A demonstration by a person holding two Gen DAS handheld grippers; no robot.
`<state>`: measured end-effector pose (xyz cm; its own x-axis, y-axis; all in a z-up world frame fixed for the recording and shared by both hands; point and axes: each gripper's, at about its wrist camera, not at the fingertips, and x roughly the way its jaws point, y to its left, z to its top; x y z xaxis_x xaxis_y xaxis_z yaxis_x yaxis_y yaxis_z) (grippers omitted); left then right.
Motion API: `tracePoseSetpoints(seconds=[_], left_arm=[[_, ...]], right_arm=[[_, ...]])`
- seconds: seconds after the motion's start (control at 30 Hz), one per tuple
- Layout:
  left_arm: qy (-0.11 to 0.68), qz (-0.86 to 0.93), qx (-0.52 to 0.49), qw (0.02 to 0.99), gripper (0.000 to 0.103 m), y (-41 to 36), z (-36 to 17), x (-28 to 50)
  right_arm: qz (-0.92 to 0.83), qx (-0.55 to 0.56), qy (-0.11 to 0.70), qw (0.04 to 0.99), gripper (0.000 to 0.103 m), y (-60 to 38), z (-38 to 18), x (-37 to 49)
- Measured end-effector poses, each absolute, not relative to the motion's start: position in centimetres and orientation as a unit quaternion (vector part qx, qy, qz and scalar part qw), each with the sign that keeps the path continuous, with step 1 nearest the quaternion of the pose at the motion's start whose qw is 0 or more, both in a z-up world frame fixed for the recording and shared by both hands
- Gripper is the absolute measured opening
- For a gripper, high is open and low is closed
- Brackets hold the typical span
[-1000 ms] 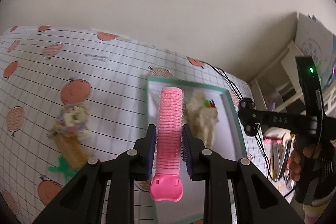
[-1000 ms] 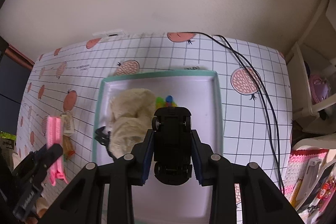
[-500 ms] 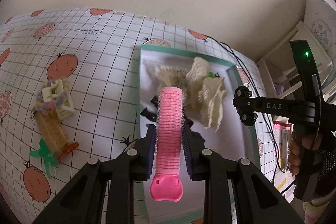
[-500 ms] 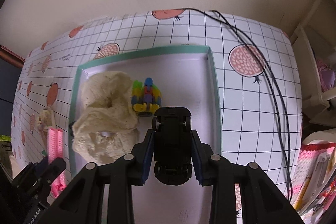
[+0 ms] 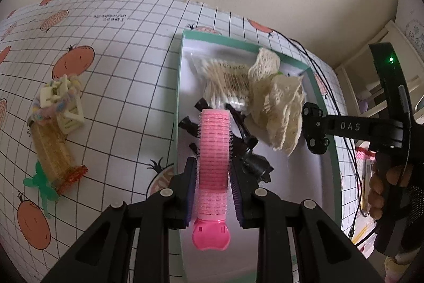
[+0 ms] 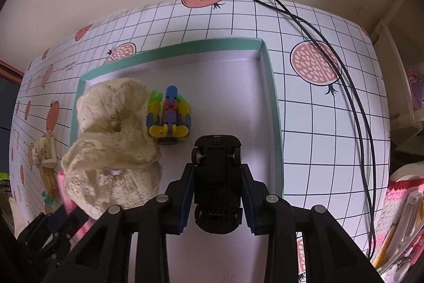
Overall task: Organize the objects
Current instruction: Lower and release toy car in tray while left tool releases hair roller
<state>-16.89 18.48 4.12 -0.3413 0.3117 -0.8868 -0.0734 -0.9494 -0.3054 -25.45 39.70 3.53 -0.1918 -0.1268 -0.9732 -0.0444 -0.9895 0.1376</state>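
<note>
My left gripper is shut on a pink hair roller and holds it over the left part of a teal-rimmed white tray. My right gripper is shut on a black toy car, underside up, above the tray. In the tray lie a cream lace scrunchie, a colourful block toy, a bag of cotton swabs and black hair clips. The right gripper's body also shows in the left wrist view.
On the fruit-print tablecloth left of the tray lie a cream clip with a pastel band, a yellow packet and a green figure. Black cables run right of the tray. White shelving stands at far right.
Both grippers have moved forward and lower over the tray with their objects still held. The scrunchie and block toy now look closer in the right wrist view.
</note>
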Motion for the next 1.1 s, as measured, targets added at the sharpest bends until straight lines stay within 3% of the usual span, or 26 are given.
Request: tracePoseSetpoints(seconds=[0.6, 0.73, 0.97, 1.1], left_arm=[[-0.097, 0.805, -0.572, 0.124, 0.026, 19.3, 3.2, -17.4], [-0.097, 0.803, -0.574, 0.130, 0.032, 19.3, 3.2, -17.5], [-0.095, 0.803, -0.571, 0.138, 0.042, 19.5, 3.7, -17.4], [-0.096, 0.805, -0.569, 0.140, 0.044, 19.5, 4.1, -17.4]], right_arm=[[-0.769, 0.636, -0.057, 0.021, 0.036, 39.8, 3.1, -25.2], [-0.768, 0.637, -0.059, 0.021, 0.047, 39.9, 3.0, -25.0], [-0.772, 0.633, -0.056, 0.023, 0.058, 40.0, 3.4, -25.1], [-0.774, 0.630, -0.053, 0.024, 0.059, 39.1, 4.1, -25.7]])
